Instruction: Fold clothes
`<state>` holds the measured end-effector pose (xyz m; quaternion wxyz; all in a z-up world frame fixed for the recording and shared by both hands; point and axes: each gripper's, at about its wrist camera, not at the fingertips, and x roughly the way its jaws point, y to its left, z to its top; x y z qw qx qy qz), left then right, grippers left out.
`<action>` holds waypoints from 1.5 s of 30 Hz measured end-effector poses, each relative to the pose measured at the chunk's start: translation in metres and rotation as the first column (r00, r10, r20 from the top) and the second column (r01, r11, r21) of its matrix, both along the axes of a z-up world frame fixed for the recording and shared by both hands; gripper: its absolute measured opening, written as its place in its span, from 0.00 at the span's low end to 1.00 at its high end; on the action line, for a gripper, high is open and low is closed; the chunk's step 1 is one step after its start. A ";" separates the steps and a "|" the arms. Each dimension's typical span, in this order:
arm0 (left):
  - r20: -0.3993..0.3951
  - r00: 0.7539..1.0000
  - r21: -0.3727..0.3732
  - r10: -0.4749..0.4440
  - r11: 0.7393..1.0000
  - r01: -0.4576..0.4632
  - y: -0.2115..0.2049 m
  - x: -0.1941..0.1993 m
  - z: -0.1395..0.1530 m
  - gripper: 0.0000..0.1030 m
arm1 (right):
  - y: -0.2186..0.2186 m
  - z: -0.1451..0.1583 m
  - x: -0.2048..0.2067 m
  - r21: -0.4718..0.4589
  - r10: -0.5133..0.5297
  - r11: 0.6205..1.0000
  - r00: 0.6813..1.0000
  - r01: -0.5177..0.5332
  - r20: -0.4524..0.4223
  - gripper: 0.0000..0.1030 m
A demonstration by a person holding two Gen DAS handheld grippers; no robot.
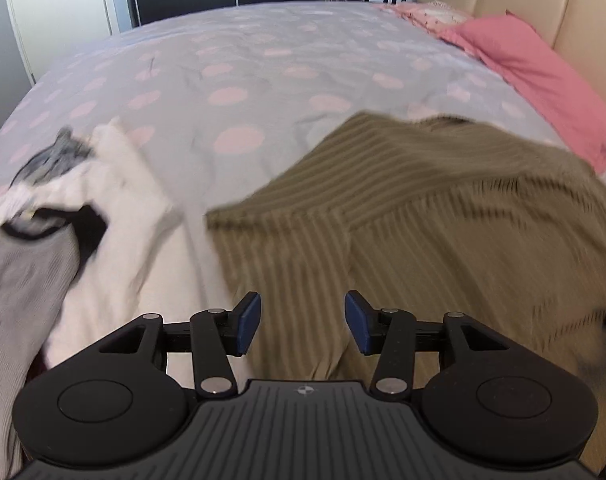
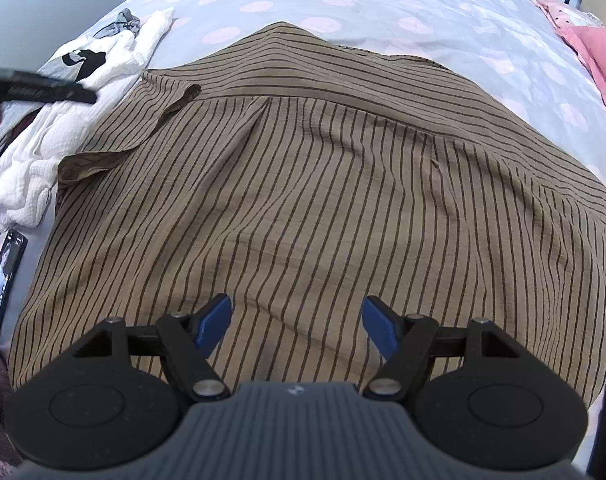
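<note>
A brown shirt with thin dark stripes (image 2: 303, 168) lies spread flat on the bed, back side up, with its left sleeve (image 2: 143, 120) folded in over the body. In the left wrist view the shirt (image 1: 443, 208) is blurred and fills the right half. My left gripper (image 1: 303, 308) is open over the shirt's left edge, with nothing between its blue pads. My right gripper (image 2: 296, 308) is open wide just above the lower middle of the shirt, and its pads hold no cloth.
A pile of other clothes lies left of the shirt: a white garment (image 1: 119, 200) and a grey one (image 1: 19, 280). A phone (image 2: 3, 280) rests by the bed's left edge. The spotted bedcover (image 1: 243, 60) stretches beyond, with a pink pillow (image 1: 543, 80) at the headboard.
</note>
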<state>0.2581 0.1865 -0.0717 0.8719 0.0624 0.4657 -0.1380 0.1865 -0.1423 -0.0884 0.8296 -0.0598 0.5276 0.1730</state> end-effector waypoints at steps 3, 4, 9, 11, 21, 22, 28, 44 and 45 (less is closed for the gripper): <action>-0.033 0.999 0.022 -0.003 1.000 0.003 0.013 -0.019 -0.012 0.43 | 0.001 -0.003 -0.003 -0.011 0.005 1.000 1.000 -0.005 -0.004 0.73; -0.041 0.999 0.029 -0.010 1.000 0.011 0.016 -0.026 -0.015 0.43 | 0.002 -0.004 -0.004 -0.014 0.006 1.000 1.000 -0.006 -0.007 0.73; -0.048 0.996 0.052 -0.068 0.996 0.071 0.020 -0.055 -0.023 0.43 | 0.002 -0.009 -0.009 -0.024 0.008 1.000 1.000 -0.009 -0.016 0.73; -0.062 0.994 0.062 -0.094 0.993 0.098 0.015 -0.061 -0.030 0.43 | 0.002 -0.010 -0.011 -0.026 0.010 1.000 1.000 -0.010 -0.017 0.73; -0.037 0.999 0.194 -0.023 0.981 0.030 0.007 -0.054 -0.059 0.10 | 0.004 -0.012 -0.016 -0.051 0.009 0.999 1.000 -0.010 -0.008 0.73; -0.029 0.999 0.203 -0.023 0.979 0.028 0.007 -0.055 -0.057 0.06 | 0.004 -0.012 -0.016 -0.052 0.010 0.999 1.000 -0.011 -0.005 0.74; -0.005 1.000 0.397 -0.028 0.917 0.027 -0.001 -0.063 -0.052 0.01 | 0.007 -0.011 -0.013 -0.057 0.027 0.998 1.000 -0.027 -0.001 0.74; -0.095 0.948 0.395 -0.303 0.863 0.316 -0.040 -0.085 -0.052 0.09 | -0.005 -0.006 -0.016 -0.047 0.005 0.999 1.000 -0.004 0.014 0.74; -0.092 0.950 0.379 -0.298 0.872 0.310 -0.040 -0.086 -0.047 0.10 | -0.012 -0.005 -0.015 -0.044 -0.014 0.999 1.000 0.015 0.017 0.74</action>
